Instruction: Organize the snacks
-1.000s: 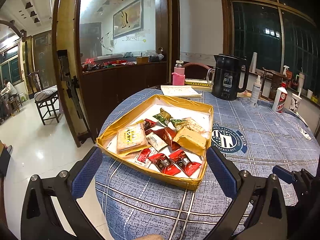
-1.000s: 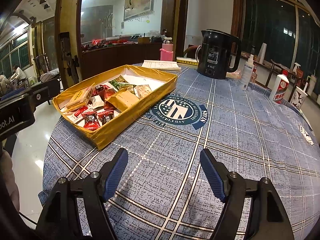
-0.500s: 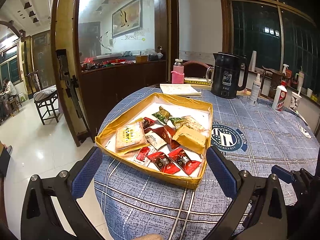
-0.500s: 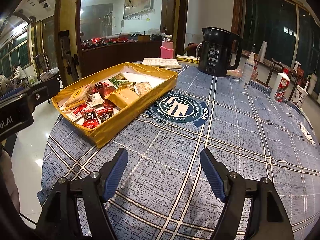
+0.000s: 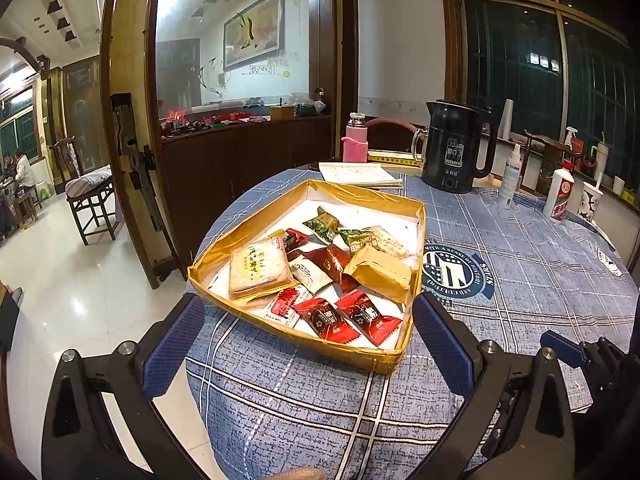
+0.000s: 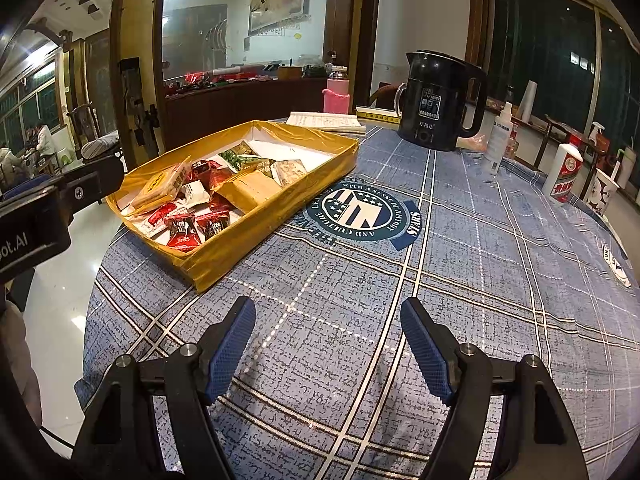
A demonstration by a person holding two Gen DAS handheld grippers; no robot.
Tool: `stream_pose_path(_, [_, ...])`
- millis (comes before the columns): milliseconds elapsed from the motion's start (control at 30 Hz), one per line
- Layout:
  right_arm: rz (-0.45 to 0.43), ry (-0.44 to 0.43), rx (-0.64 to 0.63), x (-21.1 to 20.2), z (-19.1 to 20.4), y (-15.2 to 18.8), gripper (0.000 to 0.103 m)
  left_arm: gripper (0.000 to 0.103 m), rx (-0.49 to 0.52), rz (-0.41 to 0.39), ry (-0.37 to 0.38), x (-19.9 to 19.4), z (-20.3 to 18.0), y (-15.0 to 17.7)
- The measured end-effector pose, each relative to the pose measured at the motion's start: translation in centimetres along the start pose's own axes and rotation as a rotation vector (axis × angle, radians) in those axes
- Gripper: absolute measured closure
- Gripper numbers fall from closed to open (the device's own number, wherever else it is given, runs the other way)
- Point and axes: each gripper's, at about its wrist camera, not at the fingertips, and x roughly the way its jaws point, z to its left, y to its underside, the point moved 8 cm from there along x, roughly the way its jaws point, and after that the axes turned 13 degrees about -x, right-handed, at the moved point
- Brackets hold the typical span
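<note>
- Left gripper: low in the left wrist view, fingers spread wide and holding nothing; the blue pads sit just short of the tray's near corner on either side, apart from it.
- Right gripper: at the bottom of the right wrist view, fingers open wide and empty, hovering over bare blue checked cloth on the desk, with the tray up and to the left.
- Gold tray: a shallow gold-walled box with a white floor, lying near the desk's left edge, one corner pointing toward the left gripper.
- Snacks in the tray's near end:
  - two red wrapped candies side by side by the near corner;
  - a red-and-white packet just left of them;
  - a clear-wrapped square cake with a yellow label leaning along the left wall;
  - a plain tan packet by the right wall;
  - a dark red packet and a white one between cake and tan packet.
- Snacks further in: two green packets and a pale beige packet; the tray's far end shows bare white floor.
- Round navy crest printed on the cloth, just right of the tray.
- Far across the desk, in the upper middle of both views: an open notebook, a pink-sleeved bottle, a black electric kettle.
- Upper right: a slim white spray bottle, a white bottle with a red label, and a paper cup.
</note>
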Motion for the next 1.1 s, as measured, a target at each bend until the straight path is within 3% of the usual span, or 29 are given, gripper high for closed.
stream_pose_path(1100, [0.007,-0.010,0.001,0.25,0.14,0.19,0.026,0.000,-0.002,0.015,0.007,0.23,-0.04,0.29])
